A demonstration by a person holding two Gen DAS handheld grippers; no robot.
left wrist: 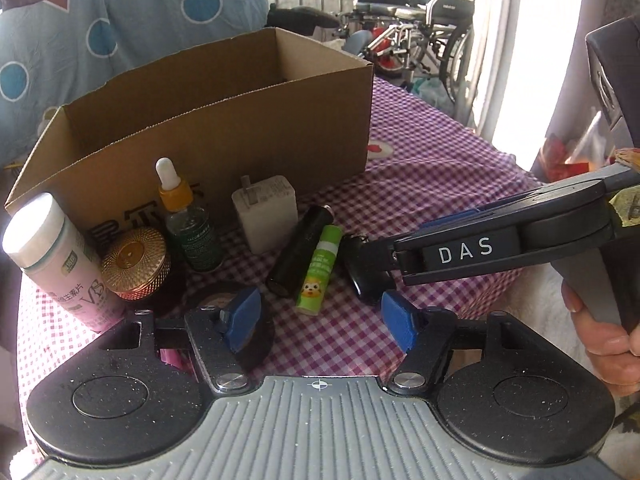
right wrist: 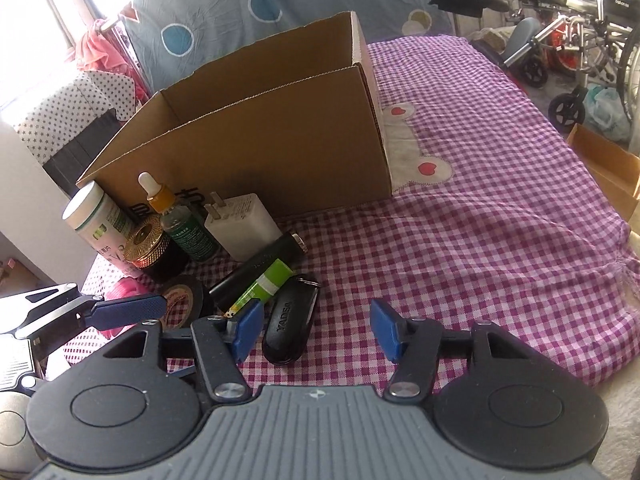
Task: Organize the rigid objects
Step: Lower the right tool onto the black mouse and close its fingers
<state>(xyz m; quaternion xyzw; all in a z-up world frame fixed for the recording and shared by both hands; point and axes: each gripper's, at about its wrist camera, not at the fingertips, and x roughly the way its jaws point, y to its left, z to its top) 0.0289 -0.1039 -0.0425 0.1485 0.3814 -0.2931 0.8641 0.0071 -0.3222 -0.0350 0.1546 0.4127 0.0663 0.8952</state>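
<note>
An open cardboard box (left wrist: 224, 120) (right wrist: 260, 148) stands on the checked cloth. In front of it are a white bottle (left wrist: 52, 256), a gold-lidded jar (left wrist: 134, 262), a dropper bottle (left wrist: 186, 220), a white charger (left wrist: 266, 212), a black tube (left wrist: 300, 250), a green stick (left wrist: 320, 270), a black key fob (right wrist: 290, 326) and a tape roll (right wrist: 182, 300). My left gripper (left wrist: 322, 318) is open, just short of the green stick. My right gripper (right wrist: 316, 330) is open around empty cloth, with the key fob beside its left finger. It also shows in the left wrist view (left wrist: 452, 236), reaching in from the right.
The purple checked cloth (right wrist: 480, 220) covers a bed and stretches to the right of the box. A pink object (right wrist: 124, 292) lies at the left by the tape. Wheelchairs (left wrist: 420, 28) stand behind the bed. A small cardboard box (right wrist: 608, 168) sits off the right edge.
</note>
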